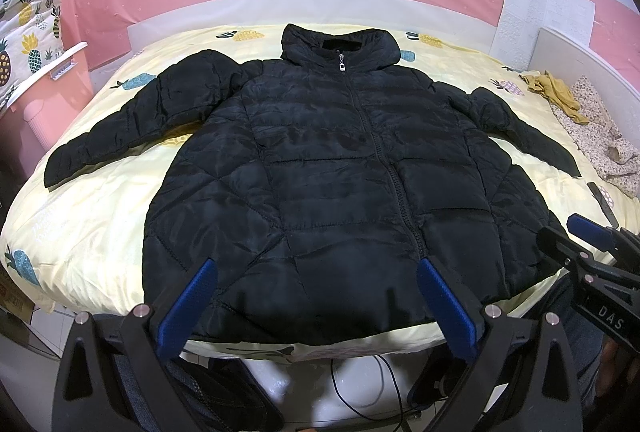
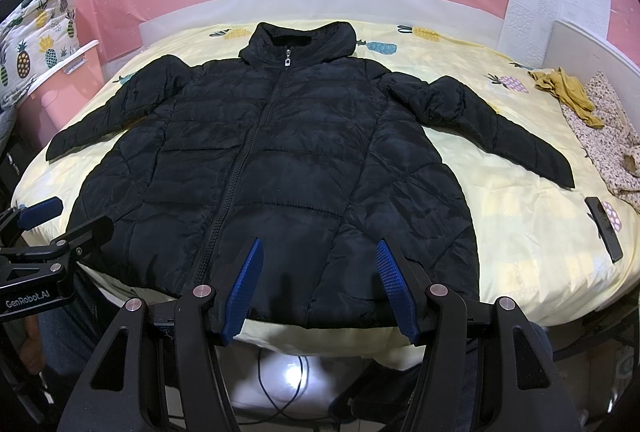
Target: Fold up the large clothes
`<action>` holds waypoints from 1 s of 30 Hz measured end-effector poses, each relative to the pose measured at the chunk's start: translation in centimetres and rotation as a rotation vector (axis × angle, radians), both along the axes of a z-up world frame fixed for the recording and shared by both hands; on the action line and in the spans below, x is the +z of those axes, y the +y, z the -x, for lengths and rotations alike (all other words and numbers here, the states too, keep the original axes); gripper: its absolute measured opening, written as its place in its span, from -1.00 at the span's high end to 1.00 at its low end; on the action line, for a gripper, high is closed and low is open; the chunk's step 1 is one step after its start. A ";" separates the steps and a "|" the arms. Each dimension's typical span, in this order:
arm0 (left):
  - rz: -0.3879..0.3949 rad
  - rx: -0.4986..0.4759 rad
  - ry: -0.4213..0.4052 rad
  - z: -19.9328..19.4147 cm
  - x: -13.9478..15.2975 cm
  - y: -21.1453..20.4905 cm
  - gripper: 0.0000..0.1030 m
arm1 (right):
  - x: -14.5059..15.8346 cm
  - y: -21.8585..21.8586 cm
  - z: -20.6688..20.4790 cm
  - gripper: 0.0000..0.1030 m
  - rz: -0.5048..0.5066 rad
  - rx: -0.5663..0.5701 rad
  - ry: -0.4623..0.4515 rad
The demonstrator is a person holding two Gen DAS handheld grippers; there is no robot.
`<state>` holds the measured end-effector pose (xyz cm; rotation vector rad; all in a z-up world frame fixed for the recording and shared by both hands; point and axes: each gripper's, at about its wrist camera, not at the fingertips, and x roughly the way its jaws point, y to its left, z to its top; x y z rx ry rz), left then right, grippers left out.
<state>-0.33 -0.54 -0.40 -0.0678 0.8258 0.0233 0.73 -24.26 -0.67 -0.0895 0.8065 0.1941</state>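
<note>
A black quilted puffer jacket [image 1: 328, 168] lies flat and zipped on the bed, front up, collar at the far side, both sleeves spread outward. It also shows in the right wrist view [image 2: 288, 168]. My left gripper [image 1: 316, 272] is open and empty, hovering over the jacket's near hem. My right gripper [image 2: 320, 252] is open and empty above the hem, right of the zipper. The right gripper also shows at the right edge of the left wrist view [image 1: 592, 244], and the left gripper at the left edge of the right wrist view [image 2: 60, 220].
The bed has a yellow pineapple-print sheet [image 1: 88, 216]. A yellow cloth [image 2: 572, 92] and a floral garment [image 2: 612, 148] lie at the right side, with a dark remote [image 2: 604, 228] near the edge. A pink bin [image 1: 52, 92] stands at the left. Cables lie on the floor [image 1: 368, 384].
</note>
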 end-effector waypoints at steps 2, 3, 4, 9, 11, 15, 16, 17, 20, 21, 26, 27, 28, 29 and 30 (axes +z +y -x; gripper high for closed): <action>0.000 0.000 0.000 0.0 0.0 0.0 -0.96 | 0.1 0.0 0.0 -0.15 0.000 0.000 0.000; 0.000 -0.001 0.000 0.0 0.0 0.0 -0.96 | 0.0 0.0 0.0 -0.15 0.001 0.000 0.000; 0.000 -0.001 0.000 0.0 0.0 0.0 -0.96 | 0.1 0.0 -0.1 -0.15 0.000 0.000 0.001; 0.000 -0.001 0.001 0.0 -0.2 -0.2 -0.96 | 0.1 0.1 -0.1 -0.15 0.001 0.001 0.002; 0.000 -0.001 0.001 0.0 -0.2 -0.2 -0.96 | 0.1 0.1 -0.2 -0.15 0.001 0.000 0.001; -0.002 -0.001 0.007 -0.2 -0.7 -0.7 -0.96 | 0.0 0.2 -0.3 -0.15 0.004 0.001 0.003; -0.002 0.000 0.009 -0.3 -0.8 -0.8 -0.96 | -0.3 0.3 -0.6 -0.16 0.006 0.001 0.007; -0.001 0.001 0.010 -0.5 -0.8 -0.7 -0.96 | -0.5 0.3 -0.7 -0.15 0.006 0.002 0.008; -0.001 0.010 0.016 -1.2 -0.8 -0.2 -0.96 | -0.7 0.5 -1.1 -0.15 0.010 0.005 0.010; -0.001 0.012 0.017 -1.3 -0.8 -0.1 -0.96 | -0.7 0.6 -1.3 -0.15 0.009 0.007 0.012; 0.002 0.033 0.025 -2.7 -1.0 1.1 -0.96 | -0.5 1.1 -2.9 -0.15 0.014 0.032 0.014; 0.006 0.036 0.026 -3.0 -1.0 1.4 -0.96 | -0.5 1.3 -3.2 -0.15 0.013 0.039 0.012; 0.007 0.040 0.027 -3.4 -1.1 1.8 -0.96 | -0.5 1.4 -3.5 -0.15 0.013 0.045 0.010; 0.006 0.046 0.027 -3.7 -1.1 2.1 -0.96 | -0.5 1.8 -4.0 -0.15 0.014 0.054 0.007; 0.003 0.053 0.028 -4.2 -1.2 2.5 -0.96 | -0.5 2.1 -4.4 -0.15 0.015 0.063 0.006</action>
